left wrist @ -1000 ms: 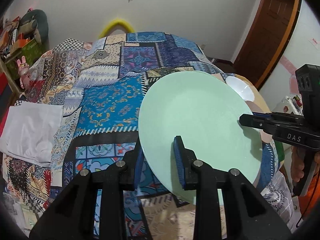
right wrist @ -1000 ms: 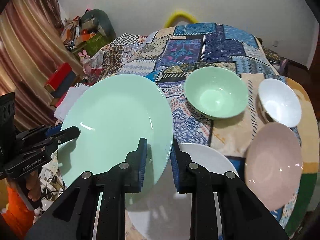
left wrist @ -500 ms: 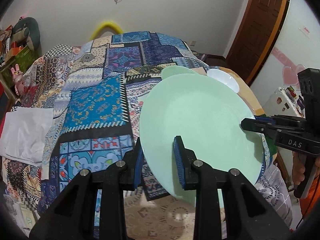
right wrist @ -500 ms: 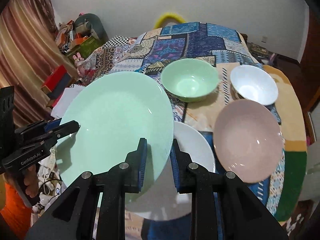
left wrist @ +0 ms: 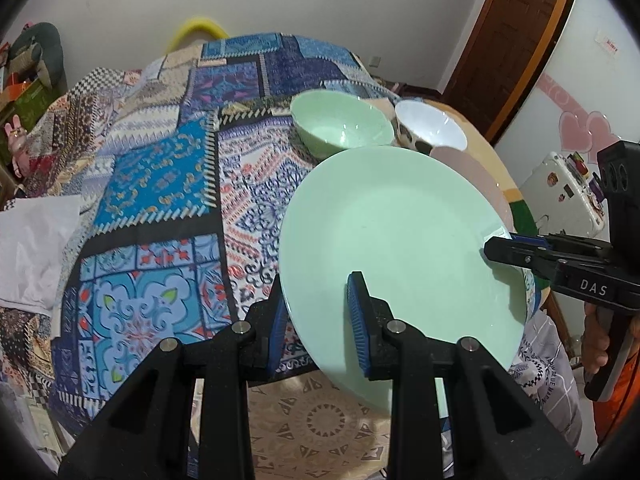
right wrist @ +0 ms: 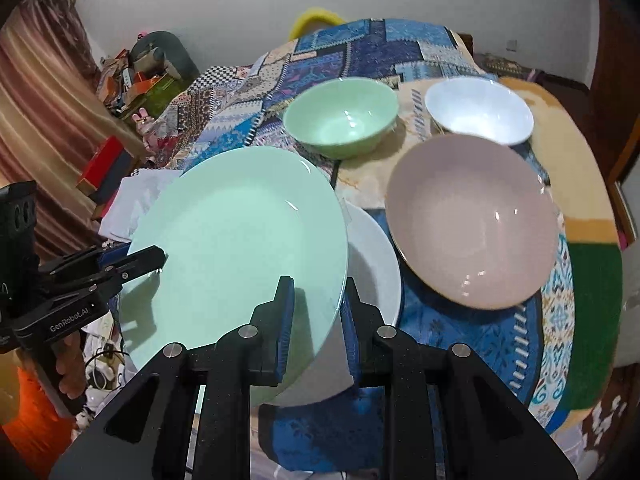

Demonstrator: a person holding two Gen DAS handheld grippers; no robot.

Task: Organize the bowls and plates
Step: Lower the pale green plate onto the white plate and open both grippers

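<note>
A large mint-green plate hangs tilted above the table, held at two opposite rims. My left gripper is shut on its left rim and shows in the right wrist view. My right gripper is shut on its right rim and shows in the left wrist view. Beneath its right edge lies a white plate, partly hidden. Beside that lies a pink plate. Behind stand a green bowl and a white bowl.
A patchwork cloth covers the round table. A white cloth lies at its left edge. Boxes and toys crowd the floor at the left. A brown door stands at the back right.
Both grippers have carried the green plate to the right and slightly down, over the white plate. The two bowls have come into the left wrist view. Both grips are unchanged.
</note>
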